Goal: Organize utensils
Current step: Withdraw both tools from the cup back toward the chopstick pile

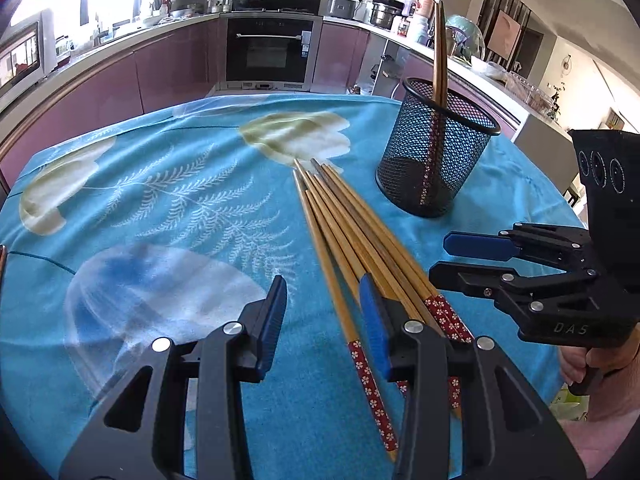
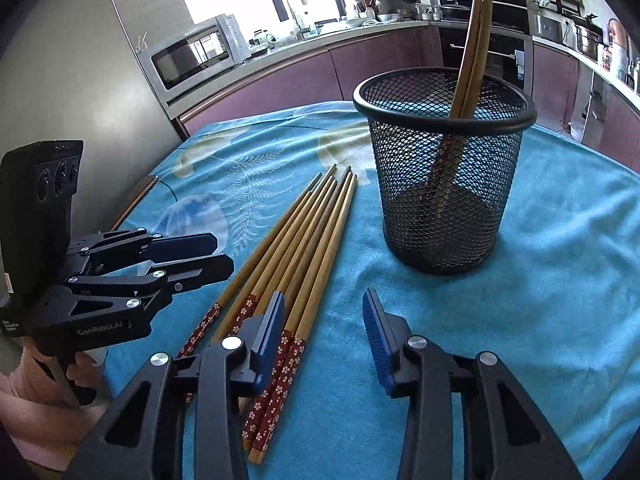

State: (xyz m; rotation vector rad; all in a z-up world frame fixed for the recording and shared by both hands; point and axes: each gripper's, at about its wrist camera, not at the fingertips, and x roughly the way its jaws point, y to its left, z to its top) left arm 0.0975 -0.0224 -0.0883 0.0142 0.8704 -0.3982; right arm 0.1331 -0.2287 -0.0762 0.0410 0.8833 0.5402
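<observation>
Two chopsticks [image 2: 474, 40] standing in black mesh holder [image 2: 444, 168], leaning against its rim, thin ends up, red flowered ends down inside. Holder upright on blue leaf-and-flower tablecloth [image 1: 160, 200]. Several more chopsticks [image 1: 352, 240] lying loose as a fanned bundle on the cloth just beside the holder, red flowered handles nearest the cameras, tips pointing away toward the kitchen counter.

Left gripper [image 1: 324, 320] low over the cloth, blue-padded fingers [image 1: 274, 320] parted, nothing clamped; one chopstick showing in the gap between them, the rest passing under the other finger, contact not clear. Seen from the right wrist view [image 2: 218, 256], same gripper beside the bundle, jaws apart; white lettering "GenRobot.AI" on its body, smaller print nearby too blurred to read fully.

Right gripper [image 2: 324, 324] likewise spread, only bare cloth between its fingers, bundle's handles running beneath the finger nearer the left gripper. From the left wrist view [image 1: 438, 260], letters "DAS" on its side. Hand [image 1: 576, 364] wrapped round the grip below.
</observation>
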